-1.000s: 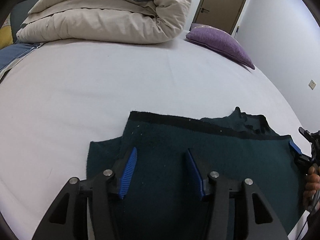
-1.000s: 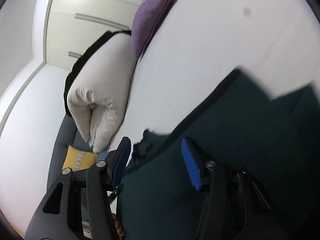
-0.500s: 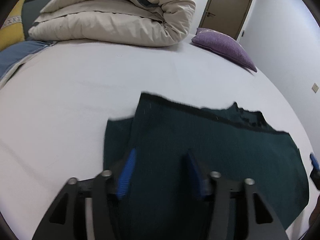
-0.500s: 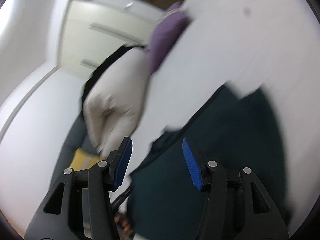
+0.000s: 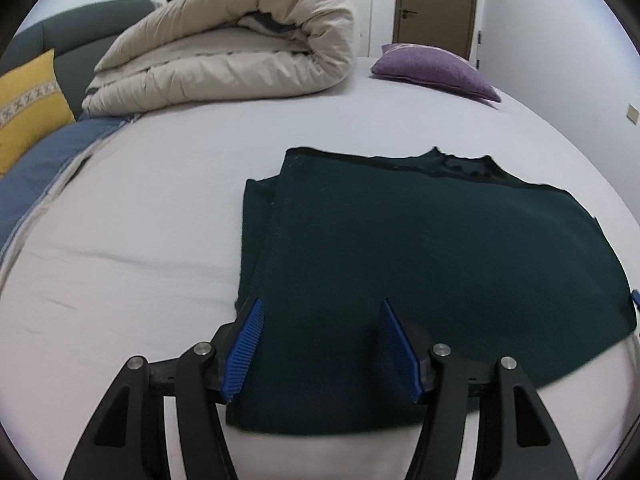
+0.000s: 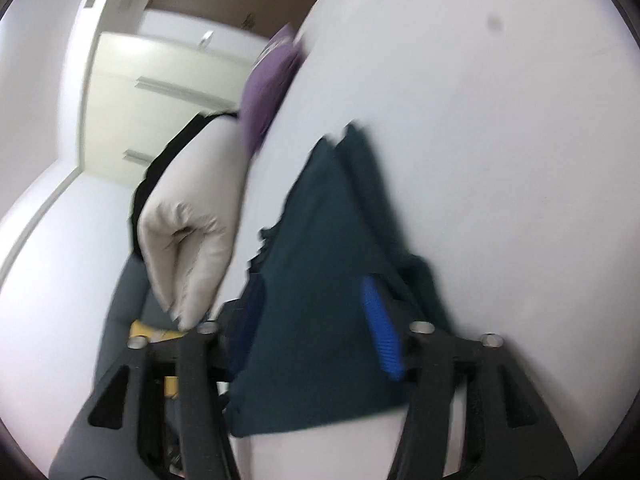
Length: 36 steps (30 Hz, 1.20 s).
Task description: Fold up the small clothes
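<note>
Both tongs hang above the near hem of the garment with their blue pads spread wide and nothing pinched: the left gripper (image 5: 320,344) straddles the near left part of the cloth, and the right gripper (image 6: 316,320), seen through heavy motion blur, is splayed over the opposite side.

After the tongs, largest to smallest: the white bed sheet (image 5: 160,208) fills most of the left view. At its far end lies the rolled beige duvet (image 5: 240,52), with a purple cushion (image 5: 432,68) to its right and a yellow cushion (image 5: 24,100) against the grey sofa at the far left. The dark green garment (image 5: 420,272) lies flat on the sheet near its front edge, already doubled over, with a lower layer peeking out along its left side and a black band along the far edge.

Compared with a second ago, the garment appears farther ahead of the left tongs and the whole near hem is in sight, so both tools have drawn back and up; the right tool has also swung, its view now running along the cloth's length. The cloth itself lies in the same folded shape. I judge that a fold has just been released and the hands are resetting, probably for another fold or a smoothing pass.
</note>
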Each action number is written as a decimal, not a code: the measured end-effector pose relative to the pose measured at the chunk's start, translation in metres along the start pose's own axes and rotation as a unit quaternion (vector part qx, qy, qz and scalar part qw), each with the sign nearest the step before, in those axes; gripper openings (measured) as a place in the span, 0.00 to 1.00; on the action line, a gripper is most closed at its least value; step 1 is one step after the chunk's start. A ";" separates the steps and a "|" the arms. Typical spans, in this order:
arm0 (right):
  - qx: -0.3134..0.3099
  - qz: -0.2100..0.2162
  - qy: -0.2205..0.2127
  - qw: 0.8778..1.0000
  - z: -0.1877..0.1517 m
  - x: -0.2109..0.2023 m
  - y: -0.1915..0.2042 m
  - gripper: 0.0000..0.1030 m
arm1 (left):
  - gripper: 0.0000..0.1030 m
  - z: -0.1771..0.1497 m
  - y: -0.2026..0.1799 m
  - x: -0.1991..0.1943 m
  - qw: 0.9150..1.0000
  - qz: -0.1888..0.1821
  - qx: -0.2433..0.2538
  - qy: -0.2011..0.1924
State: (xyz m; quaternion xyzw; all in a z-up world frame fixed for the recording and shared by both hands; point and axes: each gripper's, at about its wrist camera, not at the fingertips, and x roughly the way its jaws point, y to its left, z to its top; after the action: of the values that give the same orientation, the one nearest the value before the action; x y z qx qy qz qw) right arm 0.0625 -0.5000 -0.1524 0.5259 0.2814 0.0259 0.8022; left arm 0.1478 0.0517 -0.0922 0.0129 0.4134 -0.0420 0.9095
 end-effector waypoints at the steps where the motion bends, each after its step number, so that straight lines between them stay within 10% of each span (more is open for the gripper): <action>1: -0.003 0.003 -0.001 1.000 -0.002 -0.009 0.000 0.52 | 0.61 -0.002 -0.003 -0.007 1.000 -0.001 0.006 -0.004; 18: -0.106 -0.069 0.019 0.992 -0.018 -0.067 0.020 0.72 | 0.65 0.005 -0.037 -0.030 0.999 -0.024 0.028 -0.012; 36: -0.048 -0.050 0.086 0.994 0.030 0.009 -0.012 0.72 | 0.65 0.038 -0.100 0.015 0.990 -0.138 0.016 0.018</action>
State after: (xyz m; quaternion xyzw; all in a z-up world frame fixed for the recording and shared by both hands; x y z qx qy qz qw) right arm 0.0810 -0.5275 -0.1580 0.4679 0.3742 0.0443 0.7994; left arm 0.1774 -0.0506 -0.0773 -0.0290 0.4266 -0.1731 0.8873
